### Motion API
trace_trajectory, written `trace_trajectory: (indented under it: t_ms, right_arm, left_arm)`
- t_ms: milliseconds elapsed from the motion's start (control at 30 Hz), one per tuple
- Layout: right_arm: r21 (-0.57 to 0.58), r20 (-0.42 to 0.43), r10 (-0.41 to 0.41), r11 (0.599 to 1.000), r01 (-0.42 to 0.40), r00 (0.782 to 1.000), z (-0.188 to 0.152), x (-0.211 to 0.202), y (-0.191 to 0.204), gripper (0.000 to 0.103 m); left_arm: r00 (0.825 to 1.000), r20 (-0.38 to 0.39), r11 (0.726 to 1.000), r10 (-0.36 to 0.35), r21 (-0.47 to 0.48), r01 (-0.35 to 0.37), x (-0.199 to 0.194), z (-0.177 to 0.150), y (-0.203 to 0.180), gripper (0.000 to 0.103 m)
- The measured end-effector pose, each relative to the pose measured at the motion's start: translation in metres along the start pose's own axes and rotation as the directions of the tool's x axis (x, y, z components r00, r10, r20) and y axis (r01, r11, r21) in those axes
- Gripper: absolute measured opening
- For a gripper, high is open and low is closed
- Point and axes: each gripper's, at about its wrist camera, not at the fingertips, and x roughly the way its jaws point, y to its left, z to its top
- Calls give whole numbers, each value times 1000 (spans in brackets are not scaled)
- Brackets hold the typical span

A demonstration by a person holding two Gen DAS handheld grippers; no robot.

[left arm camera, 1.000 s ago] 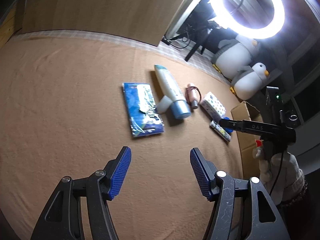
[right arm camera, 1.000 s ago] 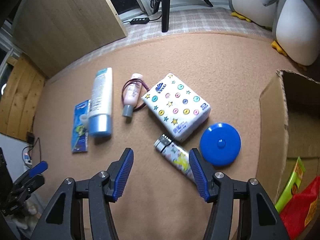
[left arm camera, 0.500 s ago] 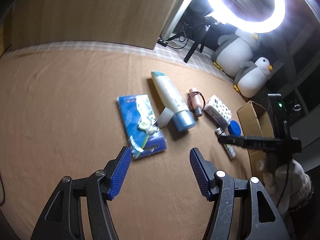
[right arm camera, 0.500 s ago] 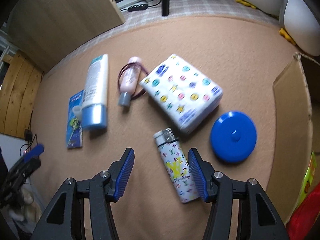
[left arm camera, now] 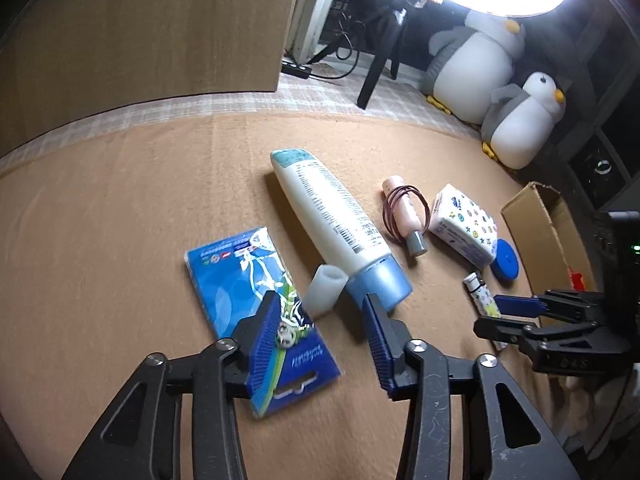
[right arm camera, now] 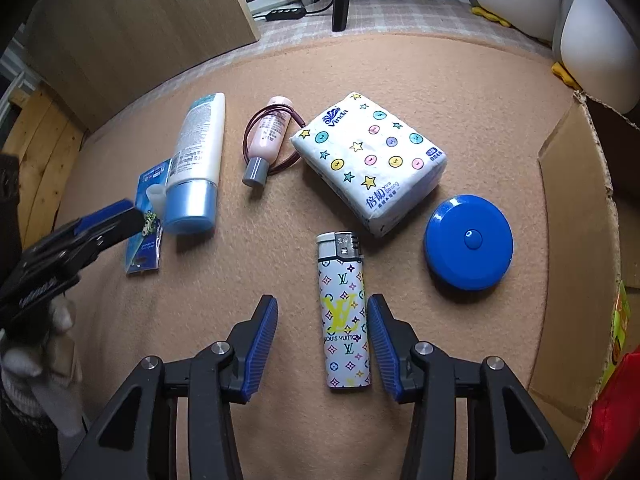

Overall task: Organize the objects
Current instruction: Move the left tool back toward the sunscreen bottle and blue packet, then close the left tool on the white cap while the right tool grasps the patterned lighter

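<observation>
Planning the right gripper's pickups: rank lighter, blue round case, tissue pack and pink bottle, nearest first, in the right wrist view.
1. lighter, between the right gripper fingers.
2. blue round case, right.
3. tissue pack, beyond the lighter.
4. pink bottle, far left.

Matt, felt-like tan carpet [right arm camera: 400,64], glossy plastic lotion tube [right arm camera: 200,140], shiny printed lighter [right arm camera: 345,320] with metal cap, crinkly plastic-wrapped tissue pack [right arm camera: 372,160], smooth blue plastic disc [right arm camera: 468,242], rough cardboard box [right arm camera: 576,216], glossy blue packet [left arm camera: 240,280], ribbed blue gripper pads [right arm camera: 262,346].
</observation>
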Motion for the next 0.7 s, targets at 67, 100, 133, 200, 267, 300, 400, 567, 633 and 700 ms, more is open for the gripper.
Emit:
trace_trajectory:
  t_ms: [67, 100, 133, 200, 267, 300, 400, 567, 633, 700]
  right_arm:
    - [-10, 3, -9, 1000, 9, 1000, 1, 0, 2, 43]
    - [-14, 4, -12, 1000, 12, 1000, 1, 1, 2, 43]
    - [-16, 5, -14, 1000, 14, 1000, 3, 3, 3, 43]
    - [-20, 6, -17, 1000, 17, 1000, 3, 4, 3, 43]
    - [-26, 6, -20, 999, 20, 1000, 4, 3, 2, 42]
    - [-29, 6, -24, 999, 24, 1000, 4, 3, 2, 42]
    - [-41, 4, -35, 999, 35, 999, 4, 4, 4, 41]
    - [-54, 1, -49, 997, 49, 999, 4, 5, 5, 39]
    - [-59, 0, -52, 997, 52, 999, 4, 5, 5, 38]
    - [-68, 0, -61, 996, 61, 998, 4, 6, 6, 37]
  left_arm:
    - [1000, 0, 1000, 7, 23, -7, 4, 2, -3, 41]
    - [1000, 0, 999, 10, 33, -10, 5, 3, -4, 40]
    - [1000, 0, 999, 9, 39, -9, 7, 4, -5, 39]
    - [1000, -2, 999, 5, 42, -5, 10, 5, -6, 36]
    - [1000, -6, 999, 0, 42, 0, 12, 6, -6, 34]
    - [1000, -8, 999, -2, 44, 2, 14, 7, -6, 31]
    - [1000, -14, 999, -8, 50, 9, 17, 7, -8, 28]
    - [1000, -23, 998, -18, 62, 20, 21, 5, -12, 22]
    - [999, -33, 998, -22, 62, 24, 23, 4, -13, 18]
    - [999, -39, 998, -27, 62, 30, 25, 2, -15, 14]
